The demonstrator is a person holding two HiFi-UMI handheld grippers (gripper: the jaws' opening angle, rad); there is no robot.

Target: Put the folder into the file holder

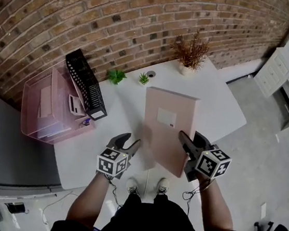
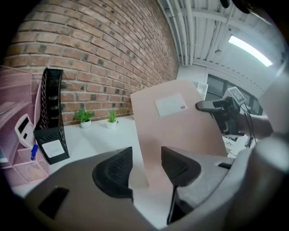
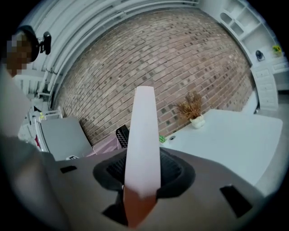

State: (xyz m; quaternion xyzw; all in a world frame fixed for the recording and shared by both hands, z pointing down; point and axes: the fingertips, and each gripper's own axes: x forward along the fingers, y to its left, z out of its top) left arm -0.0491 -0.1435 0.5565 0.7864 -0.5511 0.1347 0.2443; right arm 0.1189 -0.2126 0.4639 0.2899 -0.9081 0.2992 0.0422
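Right gripper (image 3: 142, 170), closest to cam, is clamped on the lower right edge of the folder (image 1: 167, 125); the folder sits edge-on between its pads. Left gripper (image 2: 146, 169) has jaws apart w/ the folder's lower left corner showing in the gap, pads not pressing on it. Folder is up off the table (image 1: 221, 108), tilted, right of the file holder (image 1: 88, 85) and well apart from it. File holder is black and upright, w/ pink trays (image 1: 40, 110) just beside its left side; contact not confirmed. Est. status: pickup done, transfer and insertion not yet done. Risks: grip is one-sided, so the folder may swing or slip at the pads; if the left closes off-centre the cover may bend; approaching the holder at this tilt, the lower corner could catch its rim and tip it or shove it into the trays, as the holder looks light.
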